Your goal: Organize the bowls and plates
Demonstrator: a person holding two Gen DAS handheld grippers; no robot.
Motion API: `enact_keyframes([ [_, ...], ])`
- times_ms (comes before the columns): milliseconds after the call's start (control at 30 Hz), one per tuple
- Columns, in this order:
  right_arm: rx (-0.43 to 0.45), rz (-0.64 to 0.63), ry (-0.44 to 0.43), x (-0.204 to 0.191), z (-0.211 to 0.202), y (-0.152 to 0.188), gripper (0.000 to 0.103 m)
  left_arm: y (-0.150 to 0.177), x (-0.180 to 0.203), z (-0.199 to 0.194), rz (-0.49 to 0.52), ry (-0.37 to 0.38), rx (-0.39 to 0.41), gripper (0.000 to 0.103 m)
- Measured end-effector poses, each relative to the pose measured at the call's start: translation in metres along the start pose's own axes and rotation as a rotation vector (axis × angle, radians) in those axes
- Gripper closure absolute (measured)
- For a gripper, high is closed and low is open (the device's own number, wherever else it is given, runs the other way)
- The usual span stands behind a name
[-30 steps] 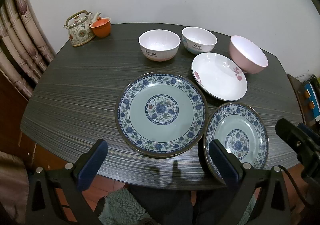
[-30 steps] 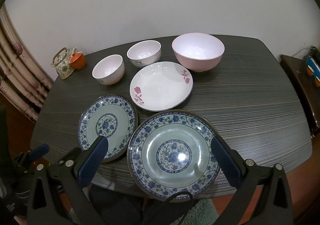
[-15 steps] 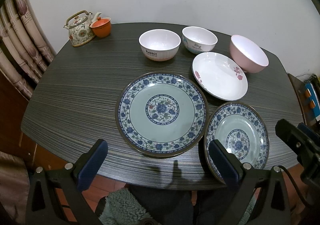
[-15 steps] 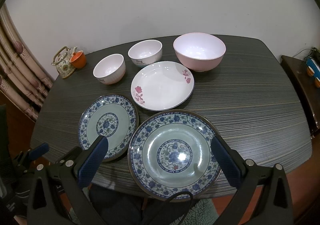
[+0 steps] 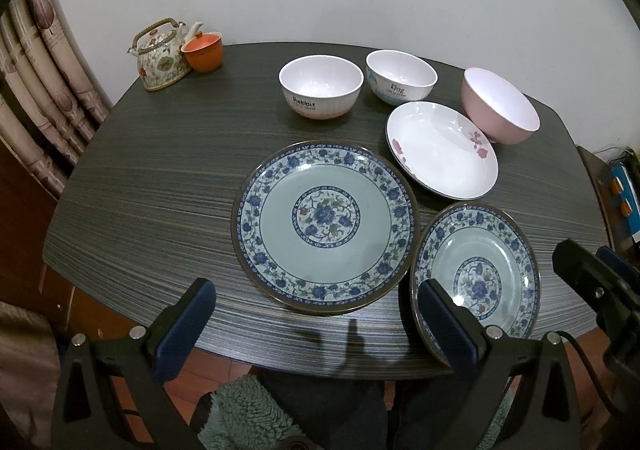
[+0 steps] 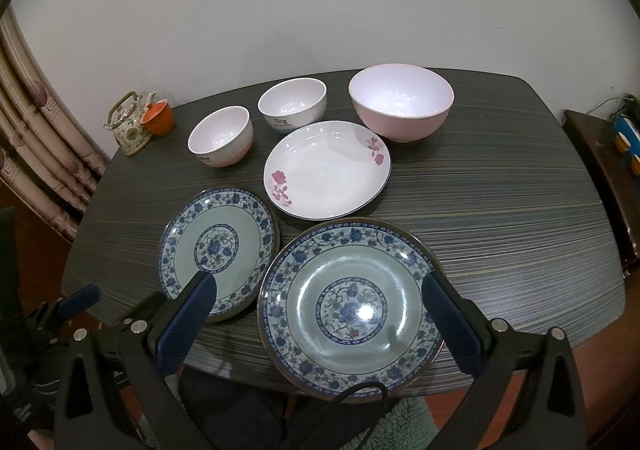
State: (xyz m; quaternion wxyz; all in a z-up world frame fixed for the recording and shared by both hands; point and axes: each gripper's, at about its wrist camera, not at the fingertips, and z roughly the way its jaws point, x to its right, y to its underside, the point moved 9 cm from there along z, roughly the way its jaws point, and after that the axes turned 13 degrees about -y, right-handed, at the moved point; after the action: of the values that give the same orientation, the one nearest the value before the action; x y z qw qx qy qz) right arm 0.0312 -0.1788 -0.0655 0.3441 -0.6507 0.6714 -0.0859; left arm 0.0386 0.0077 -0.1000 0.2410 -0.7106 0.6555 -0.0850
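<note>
Hovering off the table's (image 5: 140,186) near edge, left gripper (image 5: 316,324) and right gripper (image 6: 320,324) both gaping wide, holding nothing. Sitting near that edge: large blue plate (image 5: 325,225), small blue plate (image 5: 476,278). Looking stiff, glazed, slippery, breakable; probably pinching at the rim.

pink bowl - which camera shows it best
The right wrist view: the pink bowl sits near the centre of the picture, whole, with its full rim and inside showing. The left wrist view also shows the whole bowl, but off to the right, seen more from the side and warped by the fisheye.
</note>
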Motion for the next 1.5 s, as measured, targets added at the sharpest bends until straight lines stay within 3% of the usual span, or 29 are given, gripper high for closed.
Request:
enact_keyframes([
  [367, -0.014, -0.001, -0.014, -0.002, 0.004, 0.003, 0.001, 0.001, -0.001, 0.006, 0.0, 0.004, -0.015, 0.0],
  [567, -0.033, -0.01, -0.056, -0.005, 0.009, 0.001, 0.007, -0.002, -0.006, 0.013, -0.01, 0.034, -0.03, 0.0],
  [733, -0.066, 0.009, -0.142, -0.008, 0.02, -0.001, 0.017, -0.007, -0.02, 0.024, -0.054, 0.082, -0.062, 0.001],
  [1000, -0.146, 0.039, -0.268, -0.009, 0.048, -0.008, 0.032, -0.016, -0.065, 0.053, -0.167, 0.111, -0.14, 0.018],
  [1133, -0.192, 0.031, -0.329, -0.017, 0.068, -0.011, 0.04, -0.018, -0.082, 0.071, -0.239, 0.158, -0.198, 0.021],
  [1267, -0.253, 0.075, -0.408, -0.023, 0.091, -0.012, 0.053, -0.019, -0.089, 0.091, -0.297, 0.23, -0.259, 0.031],
  [1500, -0.329, 0.09, -0.398, -0.02, 0.128, -0.016, 0.063, -0.019, -0.088, 0.112, -0.343, 0.31, -0.309, 0.035],
])
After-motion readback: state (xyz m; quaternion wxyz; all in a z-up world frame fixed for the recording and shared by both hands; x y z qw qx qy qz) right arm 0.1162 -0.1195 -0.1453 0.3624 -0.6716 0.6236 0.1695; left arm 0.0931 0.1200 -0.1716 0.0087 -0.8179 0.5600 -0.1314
